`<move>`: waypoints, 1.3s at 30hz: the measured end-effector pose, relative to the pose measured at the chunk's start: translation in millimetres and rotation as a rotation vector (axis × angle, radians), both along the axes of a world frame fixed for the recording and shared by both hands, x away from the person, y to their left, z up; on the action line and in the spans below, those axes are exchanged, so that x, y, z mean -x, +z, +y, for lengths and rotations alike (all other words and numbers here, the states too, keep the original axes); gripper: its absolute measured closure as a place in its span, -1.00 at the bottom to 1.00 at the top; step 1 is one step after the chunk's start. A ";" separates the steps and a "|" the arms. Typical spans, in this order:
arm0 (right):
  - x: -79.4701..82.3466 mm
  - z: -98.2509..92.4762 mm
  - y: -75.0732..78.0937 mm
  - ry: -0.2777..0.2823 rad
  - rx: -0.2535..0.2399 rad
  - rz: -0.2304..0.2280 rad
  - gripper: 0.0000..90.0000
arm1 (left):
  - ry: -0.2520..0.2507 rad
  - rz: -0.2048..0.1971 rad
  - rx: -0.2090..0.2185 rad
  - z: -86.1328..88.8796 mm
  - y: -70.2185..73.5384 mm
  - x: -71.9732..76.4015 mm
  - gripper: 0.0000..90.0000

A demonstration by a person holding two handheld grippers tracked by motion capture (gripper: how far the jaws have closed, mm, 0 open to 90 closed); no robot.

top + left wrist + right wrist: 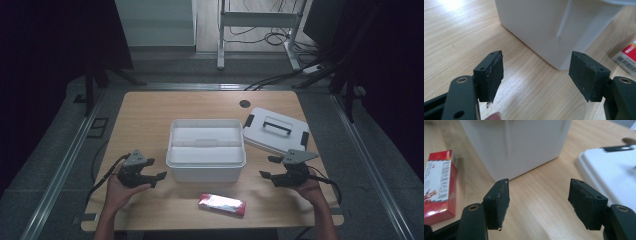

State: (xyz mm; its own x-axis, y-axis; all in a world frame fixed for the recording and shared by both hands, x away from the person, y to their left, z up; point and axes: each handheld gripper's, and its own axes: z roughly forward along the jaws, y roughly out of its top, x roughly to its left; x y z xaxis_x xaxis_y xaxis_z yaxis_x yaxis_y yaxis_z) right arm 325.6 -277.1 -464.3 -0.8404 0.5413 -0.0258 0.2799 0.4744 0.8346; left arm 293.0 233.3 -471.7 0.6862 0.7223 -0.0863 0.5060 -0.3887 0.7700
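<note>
closest to the camera, at the near edge of the worktop (150,107), lies a red packet (222,204), flat on its side and touching nothing, just in front of the open white box (206,149); it looks laid out there so that either gripper can reach it and drop it in. going from the left, the left gripper (150,175) hovers low beside the box's left front corner, its jaws spread wide with nothing between them, and in the left gripper view that corner (556,37) stands straight ahead with the packet (627,58) off to one side. the box sits mid-worktop with its top uncovered, seemingly ready to take things in. further right, the right gripper (268,167) waits near the box's right front corner, also spread wide and holding nothing; in the right gripper view it faces between the box (519,145) and the lid (609,170). that white lid (276,131), handle up, rests just beside the box on its right, near it though whether they touch is hard to tell, likely set aside to keep the opening free. both grippers look poised symmetrically, a starting stance.
</note>
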 end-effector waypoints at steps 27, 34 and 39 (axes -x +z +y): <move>-61.1 27.0 97.3 0.177 0.096 0.003 -0.19 | -0.013 0.012 0.024 -2.5 -1.3 -1.4 -0.36; -73.4 58.3 119.8 0.225 0.153 0.000 -0.19 | -0.020 0.013 0.027 -3.5 -2.2 -1.2 -0.36; -78.9 74.8 125.6 0.255 0.152 0.003 -0.18 | -0.024 0.005 0.022 -1.0 -0.3 -0.6 -0.36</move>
